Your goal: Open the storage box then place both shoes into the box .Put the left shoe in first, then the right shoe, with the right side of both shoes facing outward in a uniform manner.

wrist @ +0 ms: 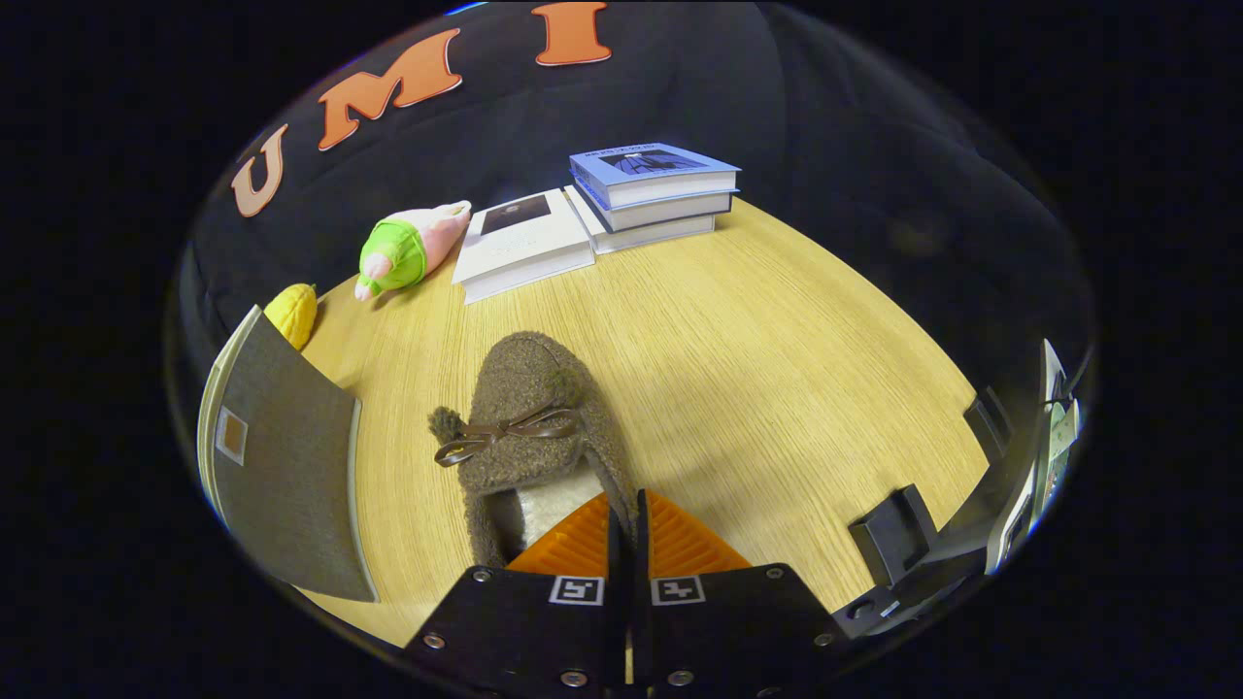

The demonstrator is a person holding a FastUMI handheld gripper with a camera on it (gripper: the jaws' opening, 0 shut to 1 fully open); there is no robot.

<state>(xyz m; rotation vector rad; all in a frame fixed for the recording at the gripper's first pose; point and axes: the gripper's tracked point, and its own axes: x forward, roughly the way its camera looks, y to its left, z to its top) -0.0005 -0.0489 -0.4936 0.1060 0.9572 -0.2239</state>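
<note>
Gripping brown fuzzy slipper (529, 427) — hand-held gripper (627, 529) fingers pinched together on slipper's heel-side collar, slipper on bench (777, 369) just ahead of fingers. Grey storage-box panel (282, 466) stands to slipper's left; open or not, cannot tell. No shoe seen inside box — judged early stage, both placements outstanding.

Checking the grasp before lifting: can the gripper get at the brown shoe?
Probably yes. The gripper already sits at the brown shoe, fingers nearly closed on the rim of its opening; nothing on the table stands between them.
</note>
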